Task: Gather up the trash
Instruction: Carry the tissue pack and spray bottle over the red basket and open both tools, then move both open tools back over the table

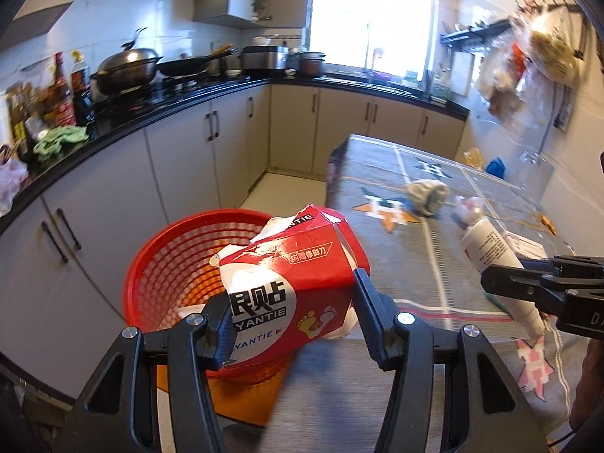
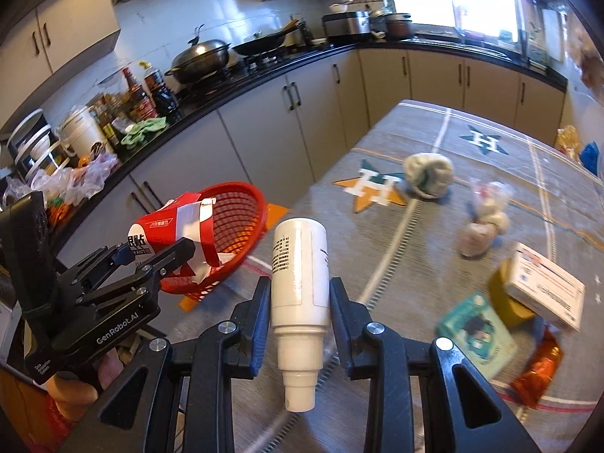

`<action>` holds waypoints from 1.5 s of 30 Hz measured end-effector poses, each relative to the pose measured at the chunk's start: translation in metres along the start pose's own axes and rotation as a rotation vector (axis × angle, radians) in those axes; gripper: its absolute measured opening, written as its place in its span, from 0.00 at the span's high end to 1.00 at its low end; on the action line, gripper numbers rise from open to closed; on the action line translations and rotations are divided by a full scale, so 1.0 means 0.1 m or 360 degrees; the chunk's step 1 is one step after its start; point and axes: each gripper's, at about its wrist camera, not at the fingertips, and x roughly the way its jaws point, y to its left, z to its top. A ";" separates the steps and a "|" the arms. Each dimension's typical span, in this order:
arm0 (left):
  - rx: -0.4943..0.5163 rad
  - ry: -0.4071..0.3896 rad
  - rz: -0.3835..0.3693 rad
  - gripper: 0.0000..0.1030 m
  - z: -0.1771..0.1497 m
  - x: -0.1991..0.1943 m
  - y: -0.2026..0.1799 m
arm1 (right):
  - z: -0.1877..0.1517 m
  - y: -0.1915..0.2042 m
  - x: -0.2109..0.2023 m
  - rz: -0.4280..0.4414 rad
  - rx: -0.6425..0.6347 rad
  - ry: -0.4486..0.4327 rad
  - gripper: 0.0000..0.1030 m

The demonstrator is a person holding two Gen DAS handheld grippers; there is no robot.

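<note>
So, left wrist view: left gripper clamped on a torn red carton, hanging right above the red basket beside the cloth-covered surface. Looks like the drop step. Carton sits crooked in the jaws with a loose flap, so could snag on the rim or tumble outside if let go off-centre.

Right wrist view: right gripper clenched on a white bottle, over the surface, basket off to the left. Left gripper crowds that same spot, so a bump between the two seems likely. More trash waiting: boxes, wrapper.
</note>
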 end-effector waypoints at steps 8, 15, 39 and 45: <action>-0.0113 0.0005 0.0102 0.48 -0.02 0.02 0.53 | 0.15 0.33 0.26 0.0062 -0.0050 0.0064 0.68; -0.0193 0.0080 0.0154 0.48 -0.06 0.20 0.84 | 0.34 0.62 0.56 0.0141 -0.0069 0.0117 0.68; -0.0198 0.0149 0.0162 0.40 -0.09 0.48 0.93 | 0.59 0.75 1.21 0.0189 0.0024 0.0198 0.54; -0.0198 0.0124 0.0142 0.40 -0.07 0.38 0.86 | 0.52 0.67 0.92 0.0196 0.0050 0.0139 0.54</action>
